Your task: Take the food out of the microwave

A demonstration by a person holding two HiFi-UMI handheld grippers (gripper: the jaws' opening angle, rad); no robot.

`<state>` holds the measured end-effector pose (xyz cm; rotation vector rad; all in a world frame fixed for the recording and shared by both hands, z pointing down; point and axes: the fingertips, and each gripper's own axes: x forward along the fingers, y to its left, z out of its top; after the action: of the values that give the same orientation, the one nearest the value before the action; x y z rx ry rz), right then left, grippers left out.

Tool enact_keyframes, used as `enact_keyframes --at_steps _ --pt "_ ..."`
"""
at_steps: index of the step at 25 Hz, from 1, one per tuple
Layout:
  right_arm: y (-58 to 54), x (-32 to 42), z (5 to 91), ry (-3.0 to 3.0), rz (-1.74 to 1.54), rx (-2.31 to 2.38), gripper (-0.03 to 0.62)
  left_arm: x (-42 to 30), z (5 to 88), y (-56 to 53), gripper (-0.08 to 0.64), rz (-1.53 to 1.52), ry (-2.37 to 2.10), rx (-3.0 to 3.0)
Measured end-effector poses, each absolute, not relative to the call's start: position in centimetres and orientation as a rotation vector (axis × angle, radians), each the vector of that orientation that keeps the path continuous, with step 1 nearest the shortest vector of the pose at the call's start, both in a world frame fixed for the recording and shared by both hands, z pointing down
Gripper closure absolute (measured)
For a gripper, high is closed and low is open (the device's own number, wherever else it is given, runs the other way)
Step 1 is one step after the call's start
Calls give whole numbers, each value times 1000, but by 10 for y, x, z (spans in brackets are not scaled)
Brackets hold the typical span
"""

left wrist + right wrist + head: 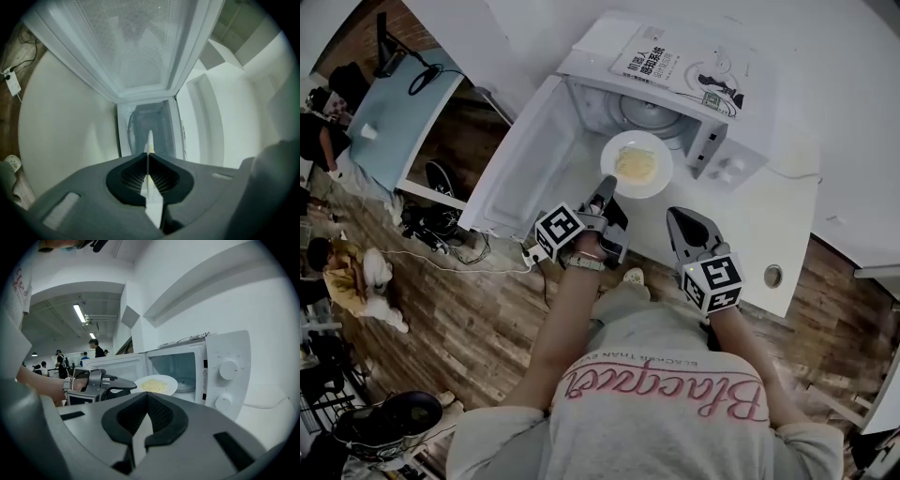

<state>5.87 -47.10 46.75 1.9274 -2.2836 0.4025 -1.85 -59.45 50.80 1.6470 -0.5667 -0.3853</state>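
A white plate (662, 182) of pale yellow food (635, 163) sits at the centre of the head view, at the mouth of the open microwave (727, 161). The left gripper (606, 190) pinches the plate's near rim. To the lower right, the right gripper (684, 221) is closed on nothing.

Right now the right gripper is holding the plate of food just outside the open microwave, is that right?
Not quite: it is the left gripper that holds the plate by its rim, just outside the open microwave. The right gripper is shut on nothing, off to the side. The head view shows this.
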Motion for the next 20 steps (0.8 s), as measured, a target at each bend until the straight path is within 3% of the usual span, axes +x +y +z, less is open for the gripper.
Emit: enact_keyframes --at_steps 20 --pt "-409 66 424 -2289 252 1965 584 -40 467 -517 542 -510 -585 1580"
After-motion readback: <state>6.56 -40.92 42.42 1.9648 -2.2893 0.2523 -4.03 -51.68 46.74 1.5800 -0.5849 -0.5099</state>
